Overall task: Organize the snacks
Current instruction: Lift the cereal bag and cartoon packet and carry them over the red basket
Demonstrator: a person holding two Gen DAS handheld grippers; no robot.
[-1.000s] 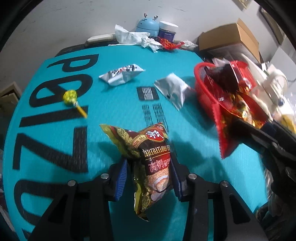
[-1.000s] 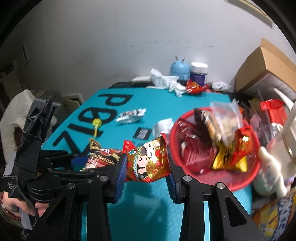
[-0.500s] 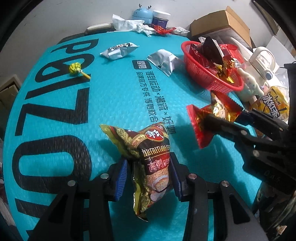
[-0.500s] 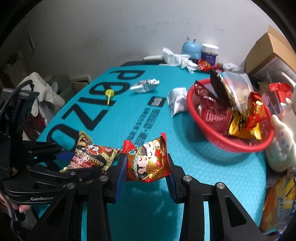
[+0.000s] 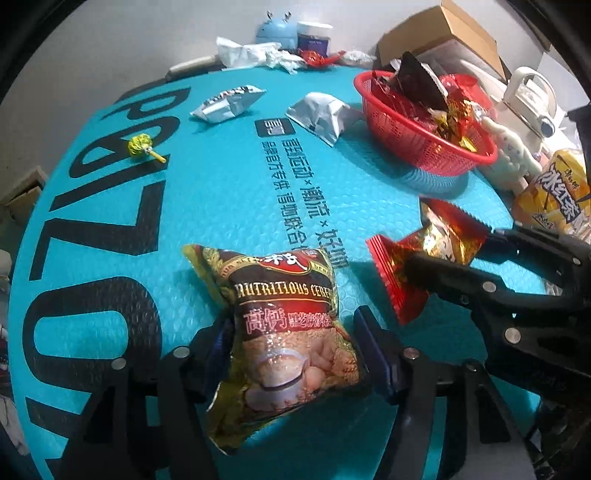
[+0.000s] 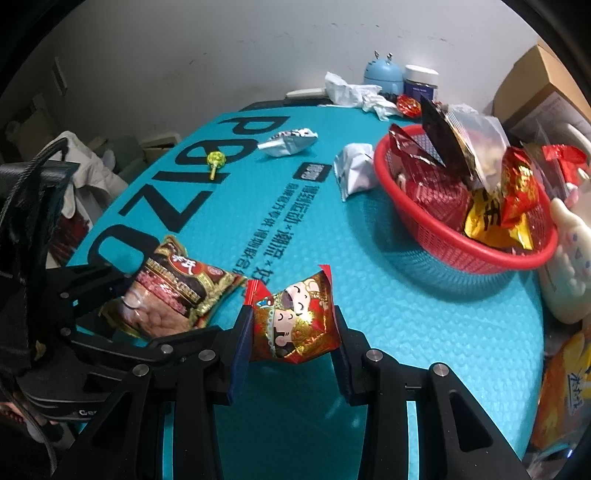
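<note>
A brown and gold cereal packet (image 5: 288, 288) lies spread between the fingers of my left gripper (image 5: 291, 321), low over the teal mat (image 5: 221, 206). The jaws are opening, and a sliver of mat shows beside the right pad. My right gripper (image 6: 292, 317) is shut on a red and gold snack packet (image 6: 291, 332) with cartoon figures, held just above the mat. The two grippers are side by side near the front edge. The red basket (image 6: 461, 254), far right, is piled with snack packets. A yellow lollipop (image 5: 140, 146) and two silver packets (image 5: 229, 103) (image 5: 321, 114) lie on the mat beyond.
A white figurine bottle (image 6: 569, 258) and an orange bag (image 5: 554, 199) crowd the mat's right edge. A cardboard box (image 5: 439, 40) stands behind the basket. Crumpled tissues (image 5: 243, 51), a blue gadget (image 5: 277, 31) and a jar line the back edge.
Both grippers have drawn back from the basket toward the near edge and sunk toward the mat. The left jaws have widened and the cereal packet has spread out flat. The right grip is unchanged.
</note>
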